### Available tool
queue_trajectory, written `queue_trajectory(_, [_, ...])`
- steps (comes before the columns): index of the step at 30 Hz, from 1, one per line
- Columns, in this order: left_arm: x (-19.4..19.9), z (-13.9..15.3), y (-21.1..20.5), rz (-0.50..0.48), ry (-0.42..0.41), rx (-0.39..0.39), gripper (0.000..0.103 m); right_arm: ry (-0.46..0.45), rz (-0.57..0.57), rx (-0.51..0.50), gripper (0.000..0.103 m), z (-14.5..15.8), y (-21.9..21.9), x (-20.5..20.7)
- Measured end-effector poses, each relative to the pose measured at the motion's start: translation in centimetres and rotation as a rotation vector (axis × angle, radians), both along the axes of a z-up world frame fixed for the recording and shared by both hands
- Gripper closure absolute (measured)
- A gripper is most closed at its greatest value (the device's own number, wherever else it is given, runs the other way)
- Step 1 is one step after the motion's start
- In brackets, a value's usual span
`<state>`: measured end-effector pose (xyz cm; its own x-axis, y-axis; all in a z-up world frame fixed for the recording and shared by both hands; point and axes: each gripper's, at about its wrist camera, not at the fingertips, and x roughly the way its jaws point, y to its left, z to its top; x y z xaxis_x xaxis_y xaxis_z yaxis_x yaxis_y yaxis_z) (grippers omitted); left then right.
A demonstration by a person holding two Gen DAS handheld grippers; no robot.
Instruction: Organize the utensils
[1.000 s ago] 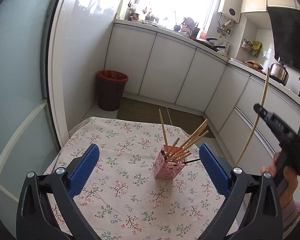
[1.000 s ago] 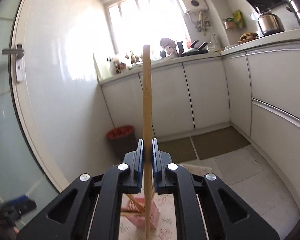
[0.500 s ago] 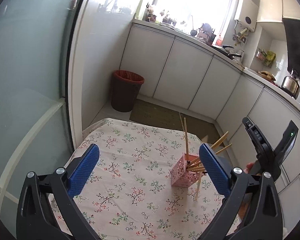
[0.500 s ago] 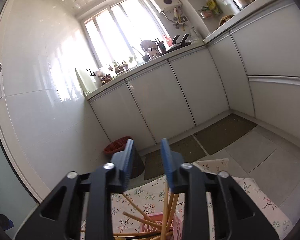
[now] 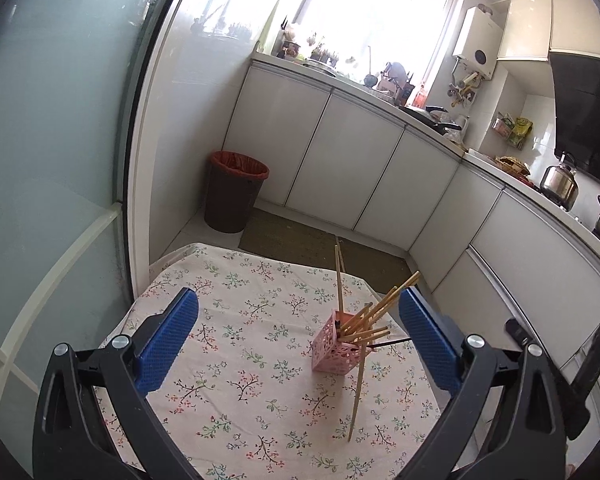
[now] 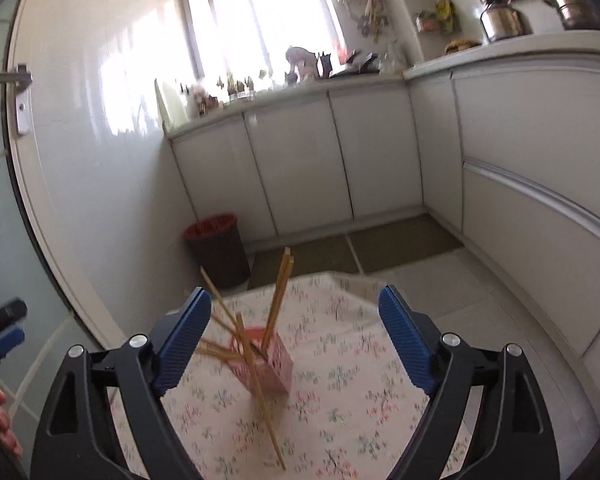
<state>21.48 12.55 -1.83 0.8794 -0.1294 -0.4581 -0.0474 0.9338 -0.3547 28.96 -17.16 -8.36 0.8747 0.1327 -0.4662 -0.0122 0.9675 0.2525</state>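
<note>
A pink perforated holder stands on the floral tablecloth and holds several wooden chopsticks. One chopstick leans outside against the holder with its tip on the cloth. My left gripper is open and empty above the table's near side. My right gripper is open and empty, above the holder; the leaning chopstick shows there, blurred.
A dark bin with a red liner stands on the floor by the white cabinets. The counter carries a kettle and pots. A glass door is at the left. The table's far edge drops to the floor.
My right gripper opened and let go of the chopstick it held upright. That chopstick now leans against the holder's outside. Both grippers have shifted and the right one has pulled back.
</note>
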Motion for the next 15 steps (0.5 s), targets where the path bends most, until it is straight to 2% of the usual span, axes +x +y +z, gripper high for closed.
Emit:
queue_trajectory(2, [0.2, -0.2, -0.2, -0.012, 0.015, -0.004, 0.007, 0.182, 0.079, -0.077, 0.018, -2.9, 1.2, 2.2])
queue_trajectory(4, [0.3, -0.5, -0.6, -0.022, 0.026, 0.009, 0.007, 0.292, 0.138, -0.056, 0.019, -6.3, 2.3, 3.4])
queue_trajectory(6, [0.4, -0.7, -0.8, -0.029, 0.027, 0.02, 0.007, 0.32, 0.156, -0.03, 0.019, -8.9, 3.8, 3.9])
queue_trajectory(8, [0.6, -1.0, -0.6, -0.028, 0.033, 0.014, 0.007, 0.307, 0.136, -0.055, 0.019, -11.0, 5.8, 4.1])
queue_trajectory(12, [1.2, -1.8, -0.1, -0.039, 0.063, 0.003, 0.007, 0.305, 0.096, -0.077, 0.019, -13.5, 8.8, 6.8])
queue_trajectory(14, [1.3, -2.0, 0.0, -0.041, 0.07, 0.004, 0.007, 0.335, 0.093, -0.064, 0.022, -14.4, 9.6, 8.6])
queue_trajectory(15, [1.3, -2.1, 0.1, -0.042, 0.071, 0.004, 0.007, 0.345, 0.087, -0.051, 0.032, -14.8, 9.7, 9.2])
